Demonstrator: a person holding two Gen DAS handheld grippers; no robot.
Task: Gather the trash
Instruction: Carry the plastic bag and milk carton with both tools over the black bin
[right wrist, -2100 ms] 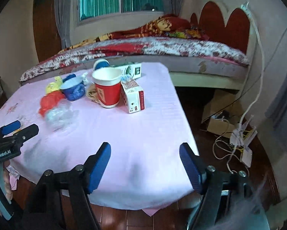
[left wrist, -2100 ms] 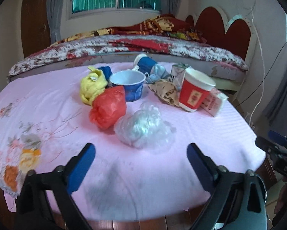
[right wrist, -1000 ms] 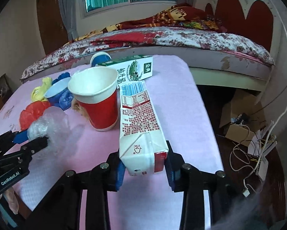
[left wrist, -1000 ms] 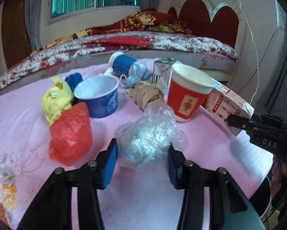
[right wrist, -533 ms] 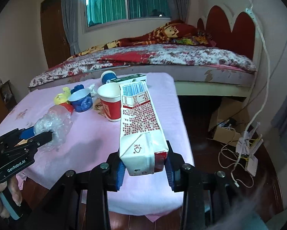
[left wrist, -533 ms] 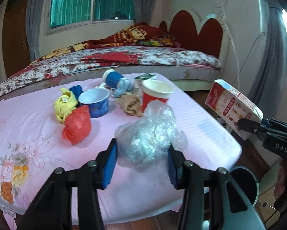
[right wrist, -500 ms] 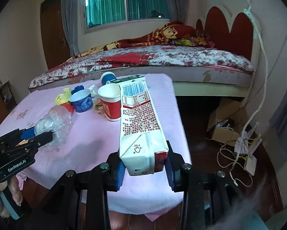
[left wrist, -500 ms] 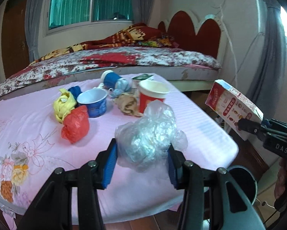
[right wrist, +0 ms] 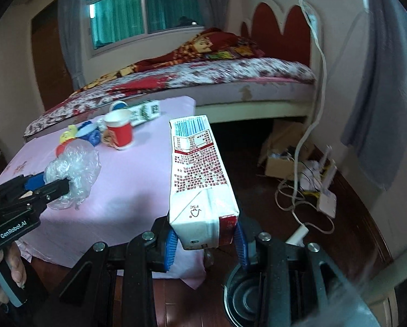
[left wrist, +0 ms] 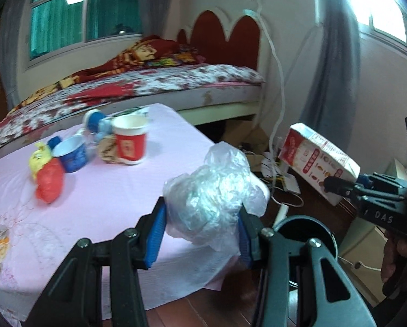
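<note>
Left gripper (left wrist: 200,234): clamped on crumpled clear plastic bag (left wrist: 214,193), wedged between both pads.
Right gripper (right wrist: 204,241): closed around milk carton (right wrist: 200,179) base (carton pointing forward).
Bin (left wrist: 304,231): dark, on the floor beneath; contents unclear.

My left gripper (left wrist: 202,233) clamps a crumpled clear plastic bag (left wrist: 213,194) above the pink table's (left wrist: 108,196) corner, with a dark round bin (left wrist: 309,231) just beyond on the floor, while my right gripper (left wrist: 339,186) holds a red-and-white carton (left wrist: 316,160) tilted nearby.
</note>
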